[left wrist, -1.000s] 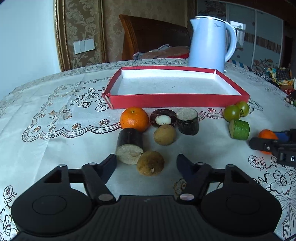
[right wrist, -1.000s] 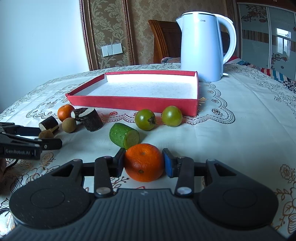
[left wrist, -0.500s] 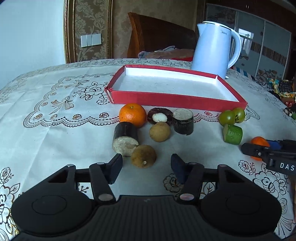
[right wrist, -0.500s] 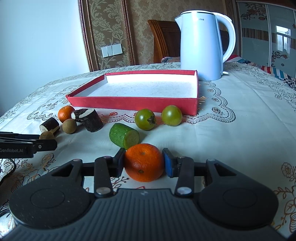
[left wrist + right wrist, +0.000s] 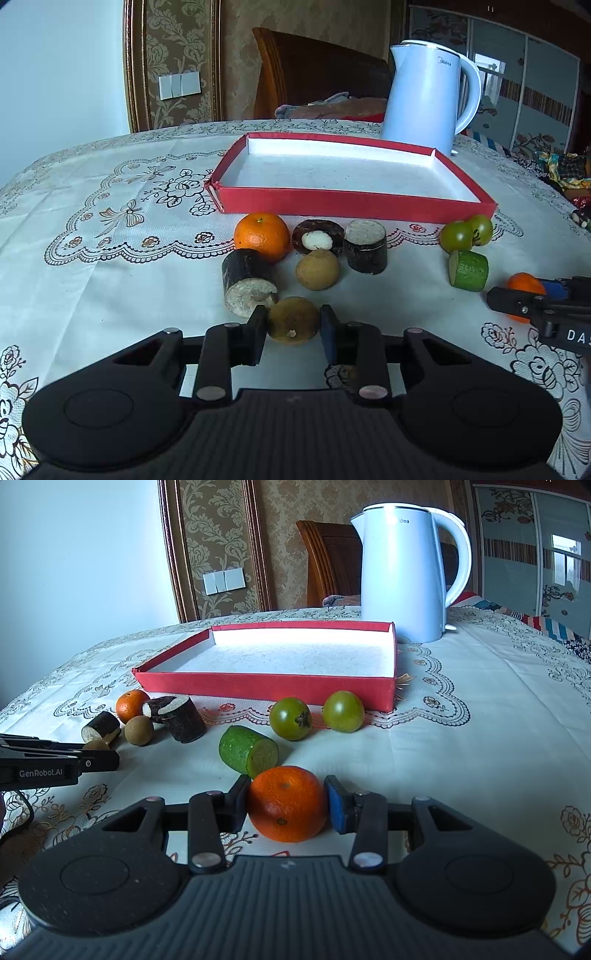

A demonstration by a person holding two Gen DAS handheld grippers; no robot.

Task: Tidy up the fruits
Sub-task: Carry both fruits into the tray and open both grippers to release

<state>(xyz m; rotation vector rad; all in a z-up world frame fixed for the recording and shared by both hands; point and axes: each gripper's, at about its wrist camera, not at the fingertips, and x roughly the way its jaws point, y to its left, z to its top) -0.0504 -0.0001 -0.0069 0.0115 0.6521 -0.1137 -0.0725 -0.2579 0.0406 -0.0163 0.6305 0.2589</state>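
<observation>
Jaws: both sets pinching fruit, as far as I can read it. My left gripper [image 5: 293, 328] has its 2 fingers against either side of the brown longan [image 5: 293, 320], which sits on the tablecloth [image 5: 110, 280] just beside the dark cut cylinder [image 5: 248, 282]; from this angle I can't confirm pad contact on the right side, looks touching. My right gripper [image 5: 287, 805] is clamped on the near orange [image 5: 287, 803], both pads flush on its flanks, fruit resting on the cloth in front of the green cucumber chunk [image 5: 248, 751]. Red tray [image 5: 354, 205] has nothing in it, so I judge the task is at its start: 2 picks in hand, 0 placed. To do this step well I'd lift both straight up before translating; the longan is small and round, so squeeze gently and keep the fingers level or it will squirt out. Watch the left finger on the rise, it's near the cylinder and could drag it. The second orange [image 5: 261, 236], mangosteen half [image 5: 317, 240] and second longan [image 5: 317, 274] sit between me and the tray wall, so clear them with height, then lower inside the rim, not onto it. Right side path must clear the 2 green tomatoes [image 5: 317, 715]. Kettle [image 5: 430, 98] is behind the tray, keep off it.
</observation>
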